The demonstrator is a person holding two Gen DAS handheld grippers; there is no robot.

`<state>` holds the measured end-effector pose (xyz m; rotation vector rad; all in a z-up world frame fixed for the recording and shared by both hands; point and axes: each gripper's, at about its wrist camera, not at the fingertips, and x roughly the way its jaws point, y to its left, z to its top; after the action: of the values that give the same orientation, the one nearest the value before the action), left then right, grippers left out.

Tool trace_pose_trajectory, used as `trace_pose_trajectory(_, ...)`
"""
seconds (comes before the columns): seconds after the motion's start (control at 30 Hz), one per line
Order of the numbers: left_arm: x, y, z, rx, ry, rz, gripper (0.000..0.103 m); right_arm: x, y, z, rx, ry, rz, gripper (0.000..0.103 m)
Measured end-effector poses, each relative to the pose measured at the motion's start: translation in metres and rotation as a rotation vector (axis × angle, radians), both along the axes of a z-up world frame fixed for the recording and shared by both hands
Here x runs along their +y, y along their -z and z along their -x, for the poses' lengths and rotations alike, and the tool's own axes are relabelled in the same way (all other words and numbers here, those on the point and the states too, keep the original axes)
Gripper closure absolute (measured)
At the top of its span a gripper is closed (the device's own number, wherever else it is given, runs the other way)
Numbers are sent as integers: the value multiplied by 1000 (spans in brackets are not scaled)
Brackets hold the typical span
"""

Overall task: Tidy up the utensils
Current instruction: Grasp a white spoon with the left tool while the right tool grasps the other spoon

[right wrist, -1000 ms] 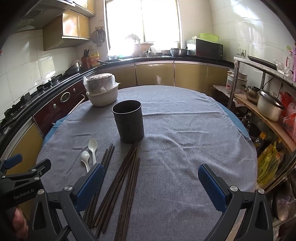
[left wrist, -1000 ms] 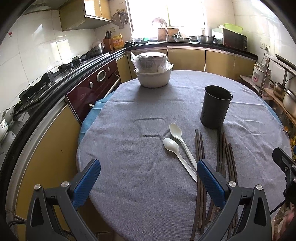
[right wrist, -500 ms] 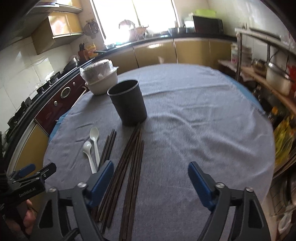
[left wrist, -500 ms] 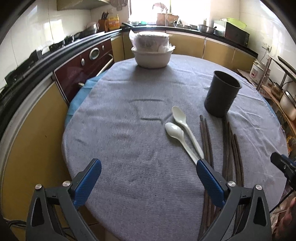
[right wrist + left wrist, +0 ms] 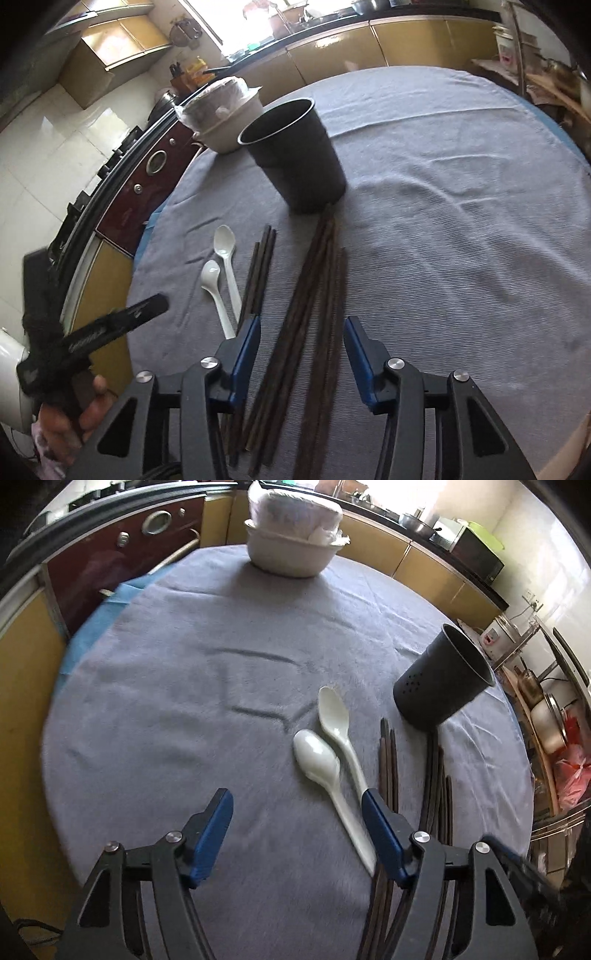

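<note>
Now both tongs closing, nothing gripped: left tongs (image 5: 297, 814) over bare tabletop (image 5: 166, 701) beside white spoons (image 5: 332, 760); right tongs (image 5: 301, 332) straddle dark chopsticks (image 5: 317, 295) lying before black holder (image 5: 295, 155).

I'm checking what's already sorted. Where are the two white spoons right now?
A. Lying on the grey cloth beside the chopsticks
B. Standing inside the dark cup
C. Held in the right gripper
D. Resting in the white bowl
A: both white spoons lie flat on the grey cloth, left of the dark chopsticks; the dark cup looks empty.
</note>
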<state>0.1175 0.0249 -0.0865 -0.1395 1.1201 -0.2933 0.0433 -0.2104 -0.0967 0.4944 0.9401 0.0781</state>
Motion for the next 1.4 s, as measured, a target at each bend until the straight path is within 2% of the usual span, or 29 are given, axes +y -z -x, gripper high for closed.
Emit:
trace_pose_trajectory(0.07,-6,10,-11,24,-5,-15,32,1,2,-1,2,3,1,52)
trace_pose_trajectory(0.13,-13,19,-20,37,7,-6,42,0,3,-1,7,8,5,52)
trace_pose_trajectory(0.2,-16,27,-27,59,6,-14,55,-1,3,-2,10,14,12,52)
trace_pose_trajectory(0.23,-17,26,-27,28,3,-20,55,-2,4,-3,13,16,16,52)
trace_pose_trajectory(0.33,-19,28,-33,21,22,-10,72,-4,4,-6,22,15,23,52)
trace_pose_trajectory(0.53,4,27,-35,4,28,12,72,10,-3,-30,8,-62,45,52)
trace_pose_trajectory(0.77,46,8,-23,-32,-18,31,72,57,-8,-96,-7,-226,53,52)
trace_pose_trajectory(0.87,57,-2,-15,-64,-38,11,72,86,-3,-127,3,-283,101,45)
trace_pose_trajectory(0.9,61,-6,-12,-78,-46,0,72,95,1,-138,9,-290,127,39)
trace_pose_trajectory(1.03,72,-13,-3,-116,-74,-32,72,115,16,-170,39,-287,214,38)
trace_pose_trajectory(1.17,78,-17,0,-137,-84,-50,72,123,33,-187,109,-291,229,39)
trace_pose_trajectory(1.2,78,-18,0,-141,-85,-54,72,126,32,-187,99,-291,263,43)
trace_pose_trajectory(1.23,77,-18,0,-144,-85,-55,72,131,33,-188,102,-295,294,63)
trace_pose_trajectory(1.27,78,-20,2,-148,-84,-56,72,134,33,-188,103,-297,331,71)
trace_pose_trajectory(1.4,74,-27,3,-173,-78,-61,72,126,27,-176,76,-280,272,72)
